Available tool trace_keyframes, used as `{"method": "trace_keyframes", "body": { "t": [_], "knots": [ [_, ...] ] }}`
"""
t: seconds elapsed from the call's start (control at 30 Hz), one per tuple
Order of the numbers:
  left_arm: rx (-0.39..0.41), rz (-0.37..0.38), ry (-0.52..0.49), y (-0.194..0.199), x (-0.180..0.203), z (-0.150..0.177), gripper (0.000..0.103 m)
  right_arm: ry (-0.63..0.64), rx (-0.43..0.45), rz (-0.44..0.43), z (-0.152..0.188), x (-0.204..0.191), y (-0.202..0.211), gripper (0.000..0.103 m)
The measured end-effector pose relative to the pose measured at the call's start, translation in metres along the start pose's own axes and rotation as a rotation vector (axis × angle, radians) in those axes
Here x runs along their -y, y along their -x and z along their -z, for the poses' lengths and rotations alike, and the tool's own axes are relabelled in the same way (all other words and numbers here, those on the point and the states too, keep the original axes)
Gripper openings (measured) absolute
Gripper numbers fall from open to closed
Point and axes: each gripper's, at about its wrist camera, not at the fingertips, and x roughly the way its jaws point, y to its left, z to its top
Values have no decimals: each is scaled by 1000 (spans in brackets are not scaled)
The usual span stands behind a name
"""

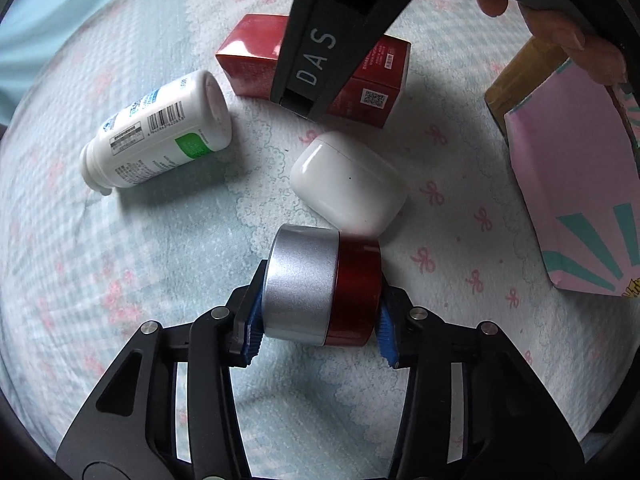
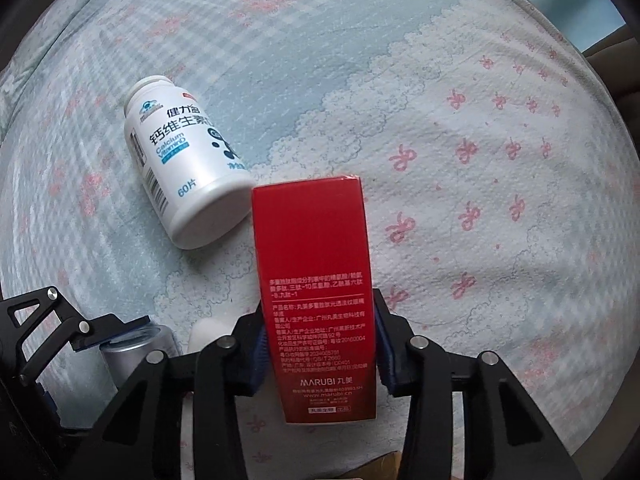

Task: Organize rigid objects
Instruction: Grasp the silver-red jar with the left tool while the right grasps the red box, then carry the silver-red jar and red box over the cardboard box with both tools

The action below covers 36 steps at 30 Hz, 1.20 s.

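Both tools are loaded. The left gripper point(image 1: 320, 320) is clamped on a round jar with a silver lid and red base point(image 1: 322, 290), its blue pads point(image 1: 253, 330) bearing on the two flat ends, the jar lying on its side just above or on the bedspread point(image 1: 120, 280); contact with the fabric cannot be confirmed. The right gripper point(image 2: 320, 356) is closed on a red Marubi carton point(image 2: 316, 280), gripped across its narrow sides near the printed end, the far end projecting forward unsupported. In the left view the carton sits at the far centre with the right tool's black body across it; a white earbud case point(image 1: 347, 182) lies just beyond the jar, touching or nearly so, and a white calcium supplement bottle point(image 1: 160, 132) lies on its side at the far left. A pink paper bag point(image 1: 576, 200) with a brown cardboard box point(image 1: 516, 80) behind it occupies the right edge. Recommendation: lift each item straight up before traversing, keep the jar clear of the earbud case, hold the carton level since the long overhang invites pivoting between the pads, and move one tool at a time because the two stand close. The surface is a soft, quilted bed cover in pale blue with pink bows; items set upright may tip. Little of the room is visible beyond.
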Motion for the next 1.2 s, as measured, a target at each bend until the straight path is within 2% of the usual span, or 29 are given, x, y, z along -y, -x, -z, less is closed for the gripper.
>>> {"method": "trace_keyframes", "body": {
  "t": [0.43,0.7,0.93,1.2],
  "knots": [
    [70,70,164,41,-31,11,37,-133,80,-47,14,17,39,39],
    [141,97,229,102,-47,11,37,-262,187,-84,42,22,106,39],
    [218,111,227,169,-23,12,37,-382,297,-105,95,12,182,39],
    [276,143,225,239,35,10,37,-502,379,-80,197,2,252,39]
  ]
}}
